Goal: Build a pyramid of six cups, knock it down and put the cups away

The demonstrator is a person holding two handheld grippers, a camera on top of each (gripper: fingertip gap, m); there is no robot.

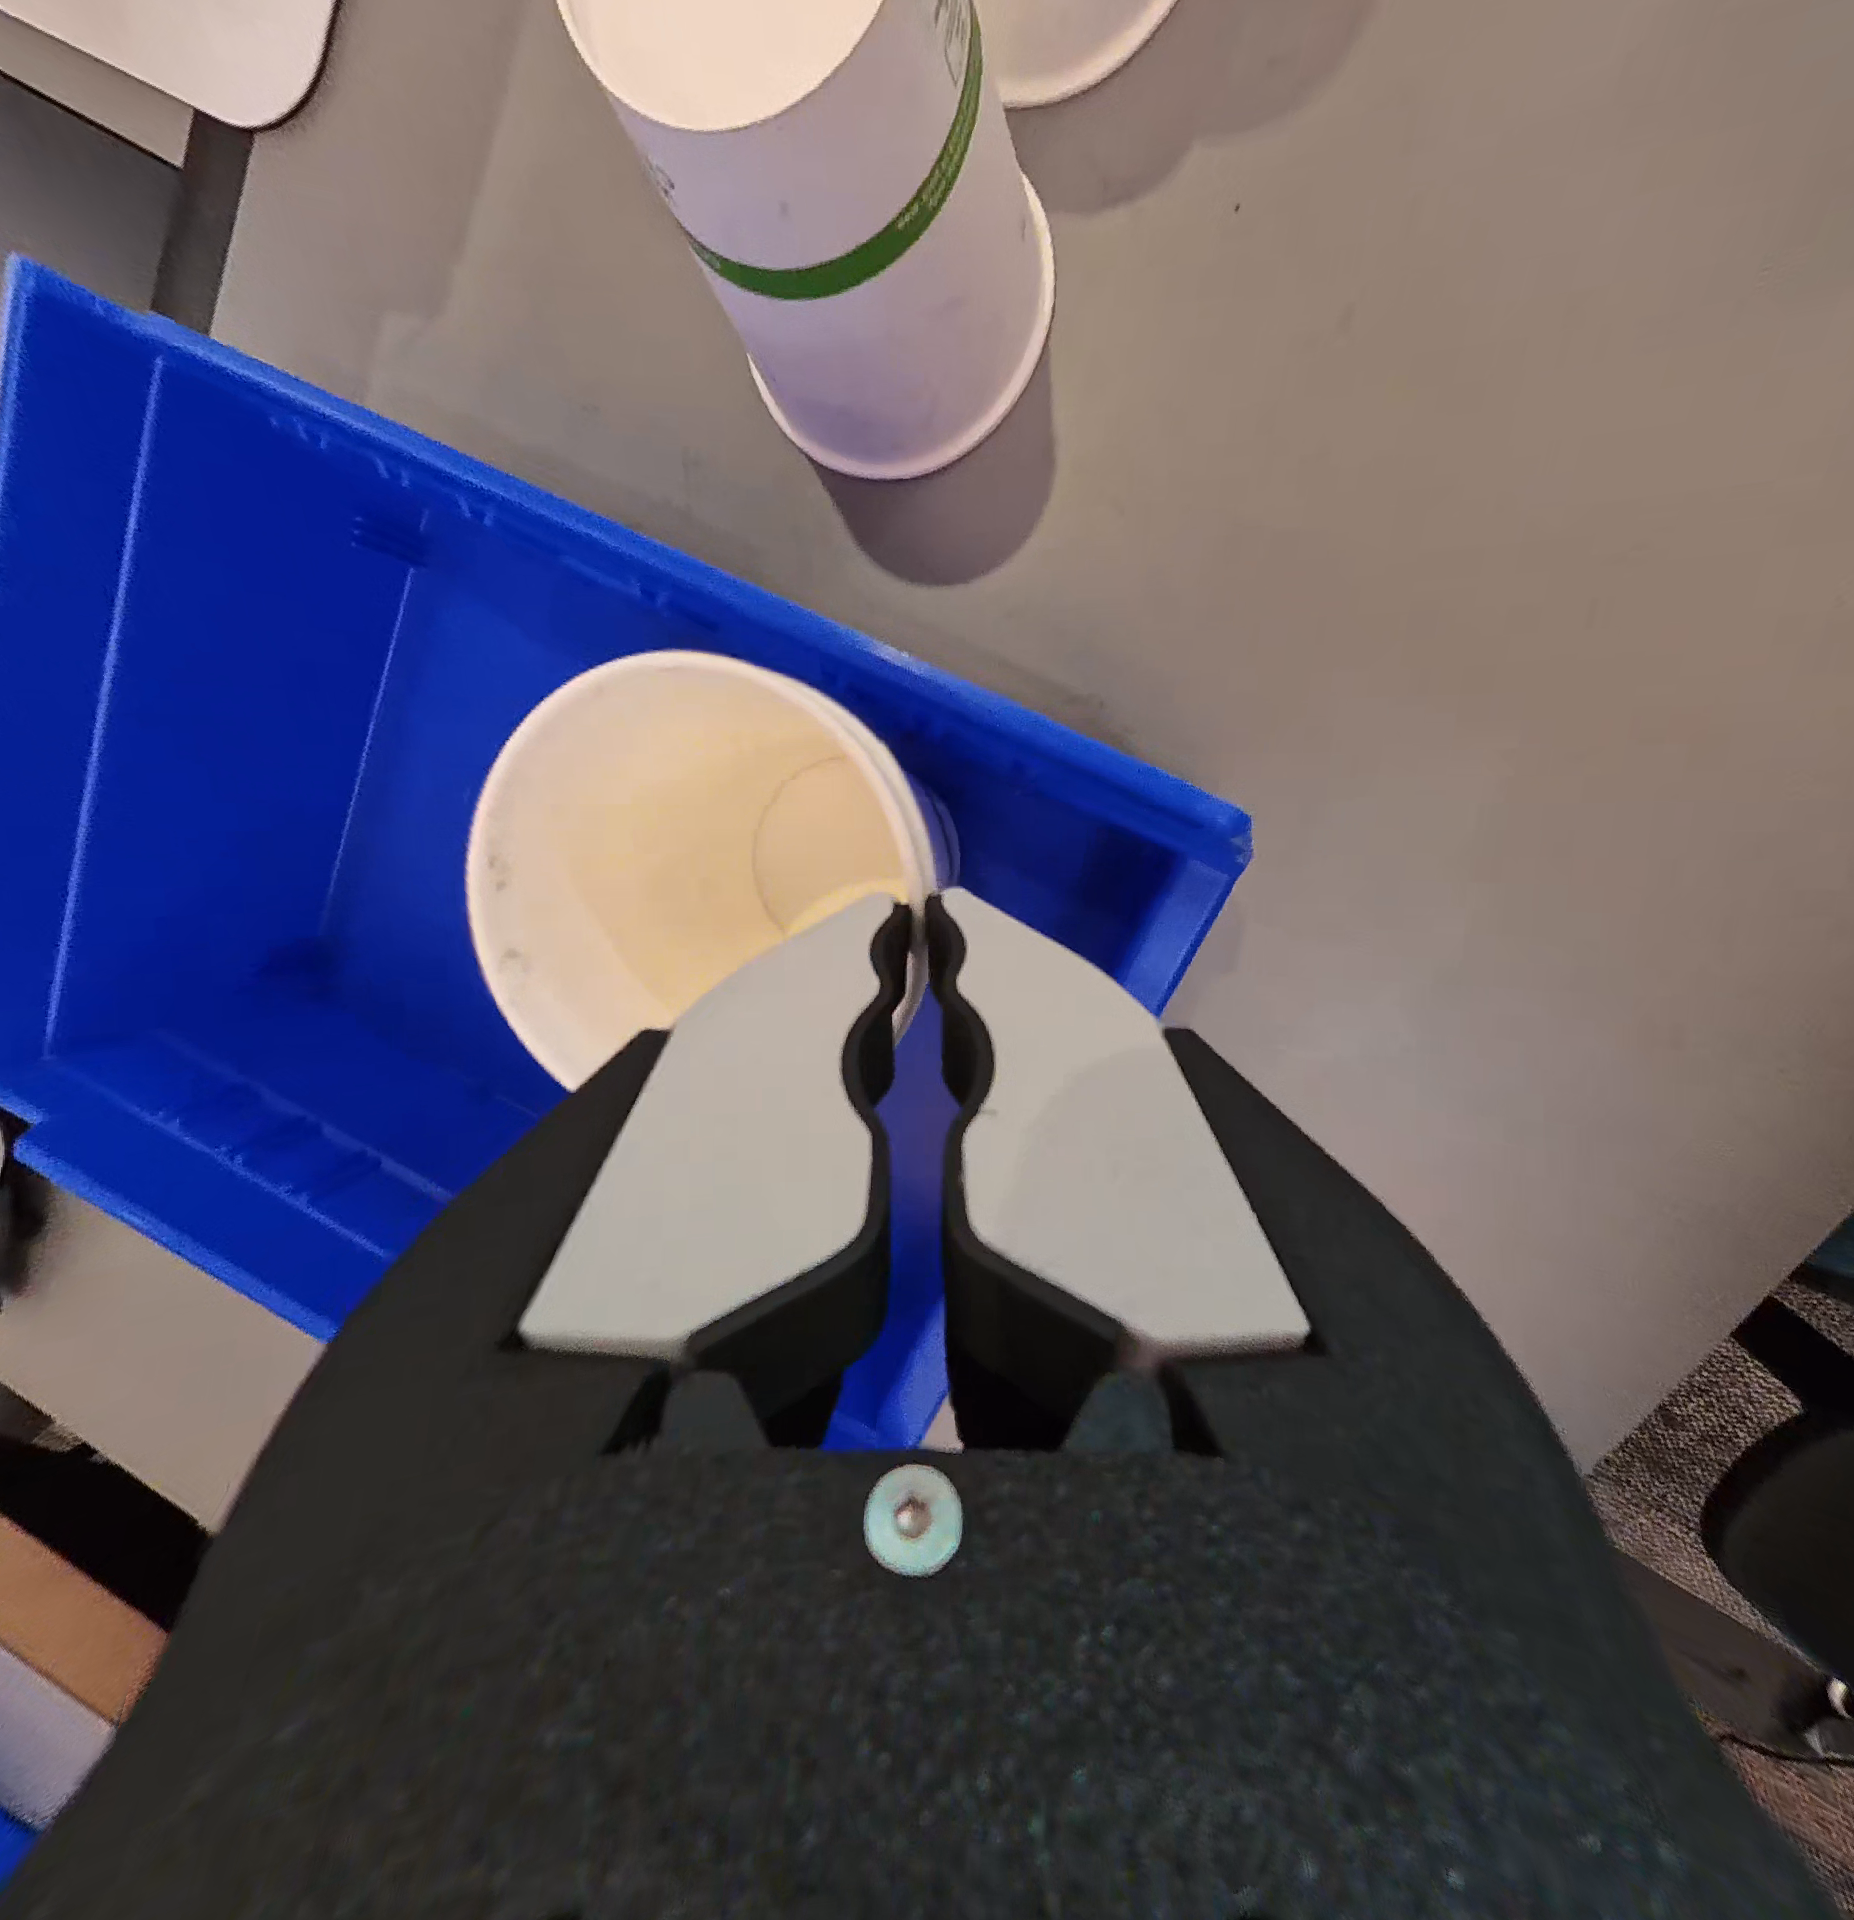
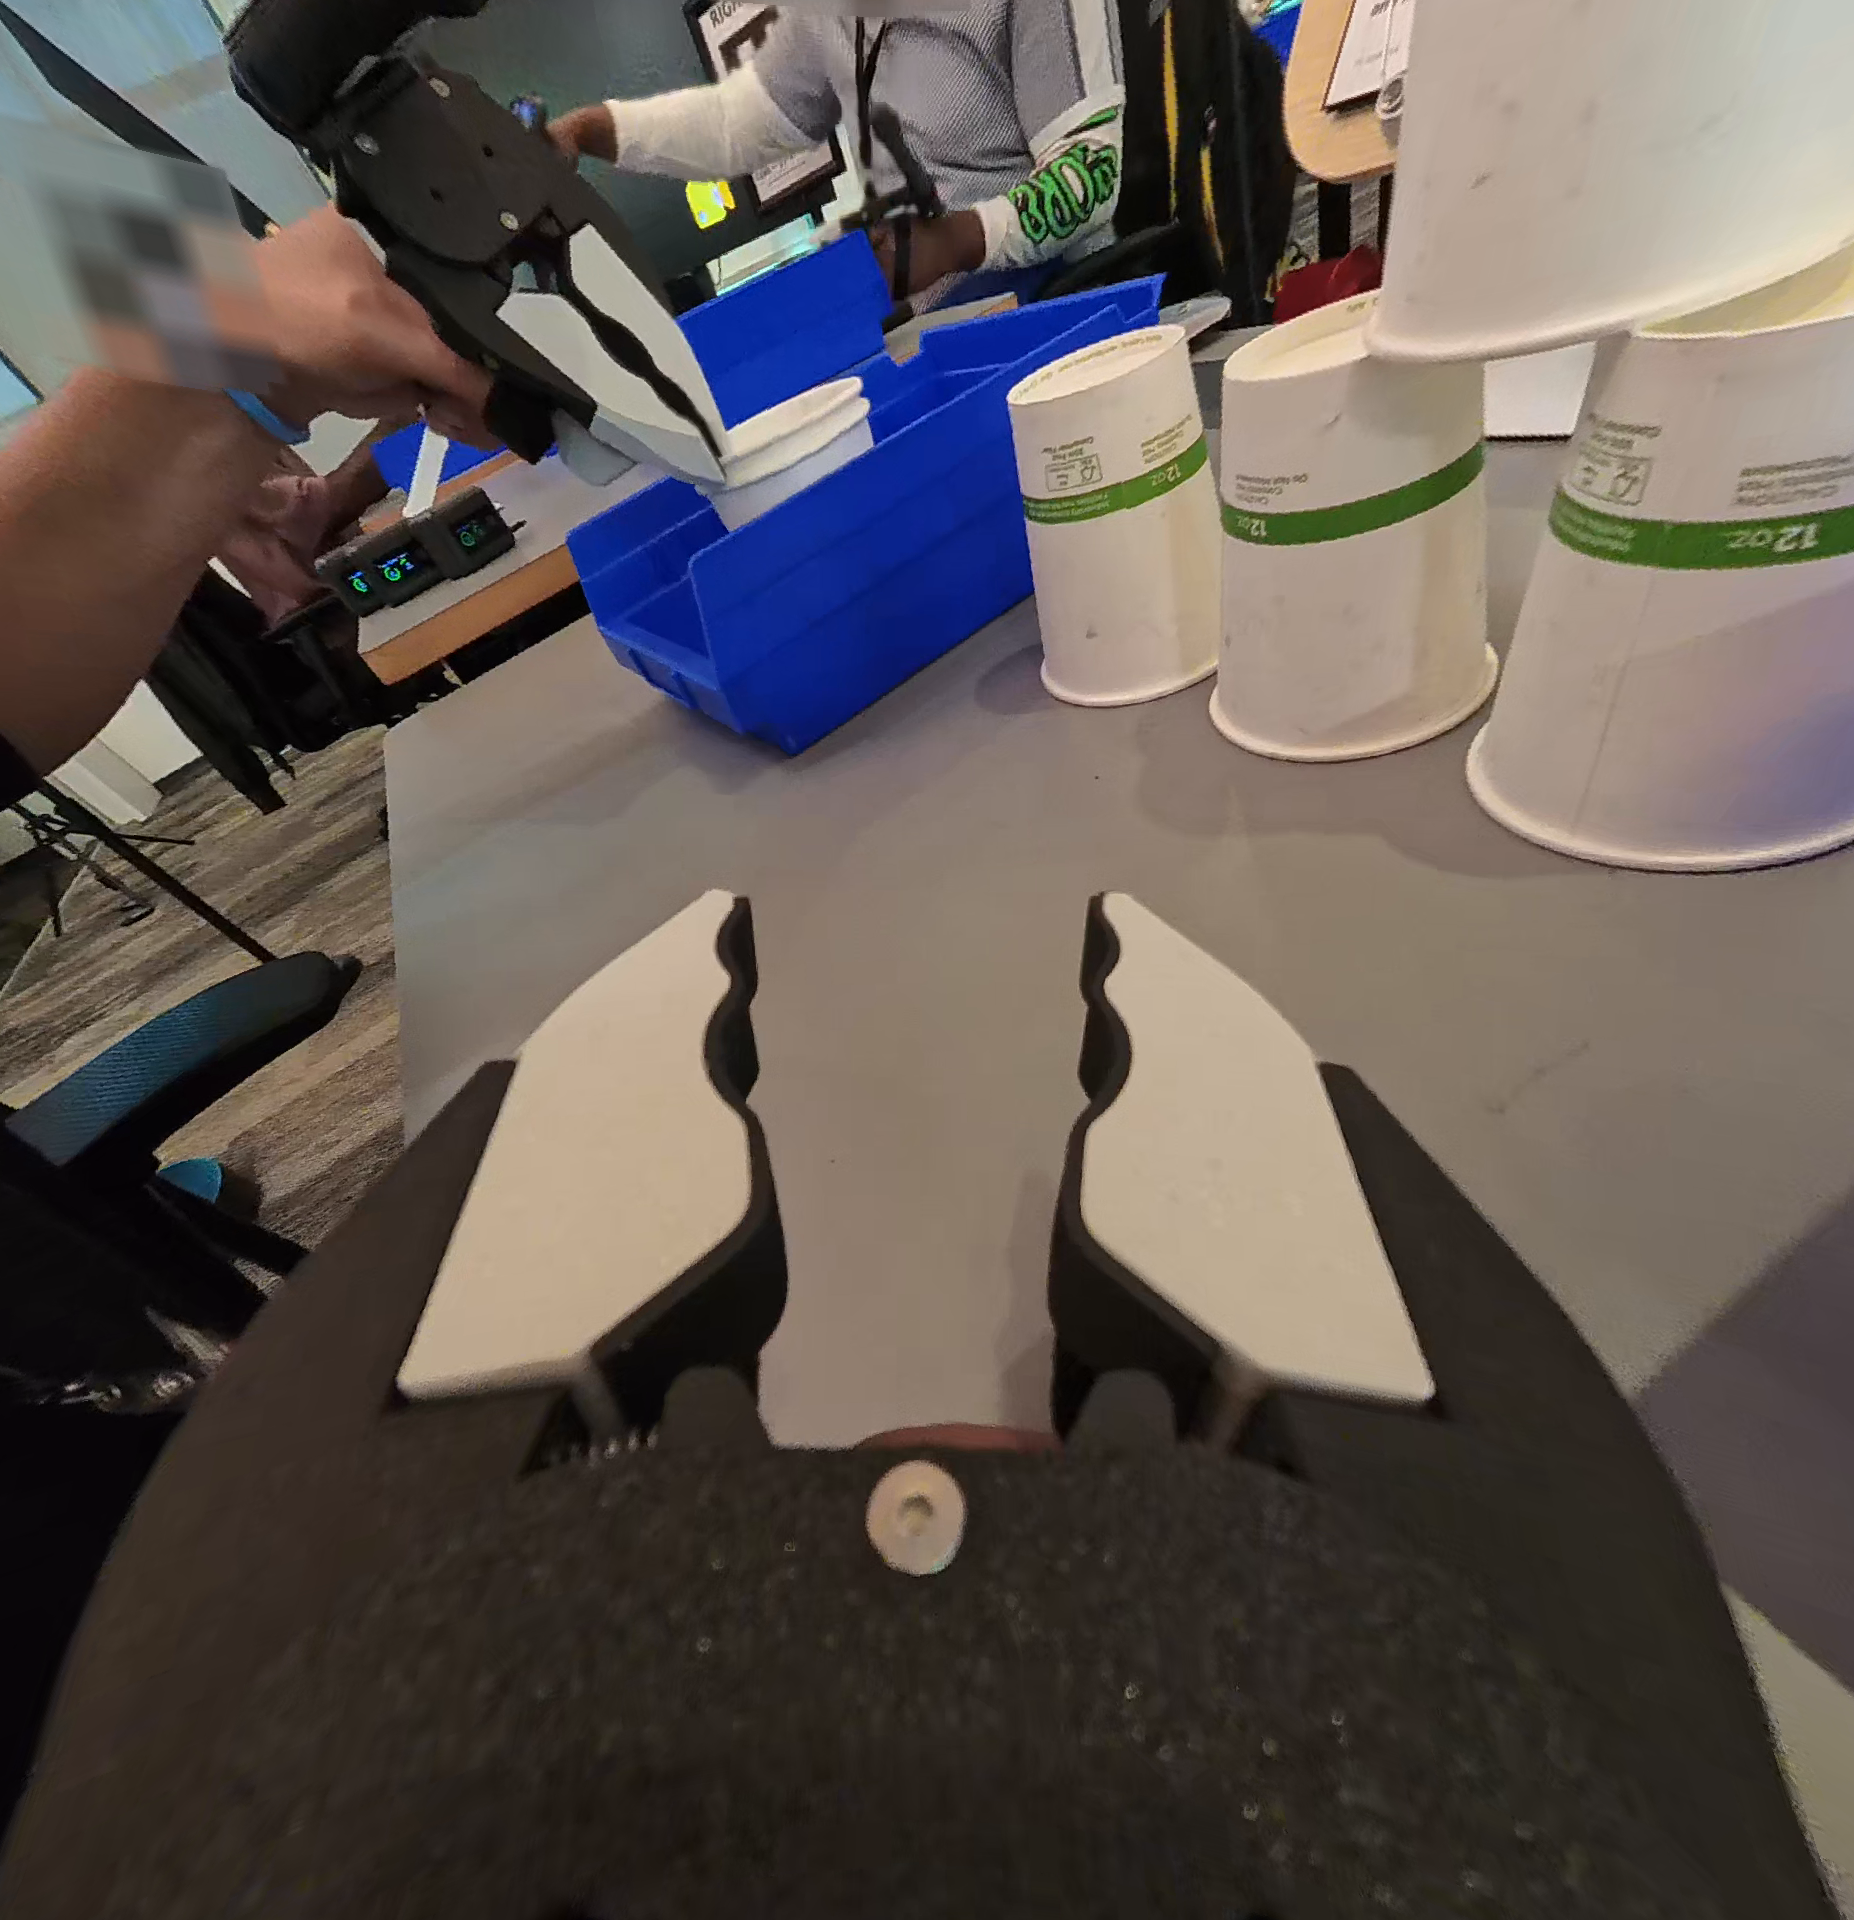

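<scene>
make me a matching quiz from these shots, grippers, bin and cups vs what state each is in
Things:
1. left gripper
2. right gripper
3. blue bin
4. row of cups

States:
a. upside down on the table
b. open, holding nothing
c. shut on the rim of nested cups
d. on the table, with the nested cups in it

Pairs: 1-c, 2-b, 3-d, 4-a

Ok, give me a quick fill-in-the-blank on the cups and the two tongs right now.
1. The left tongs pinch the rim of stacked cups over the ____ bin.
2. The right tongs are ____ and hold nothing.
3. The cups on the table stand rim ____.

Missing words: blue; open; down
</scene>
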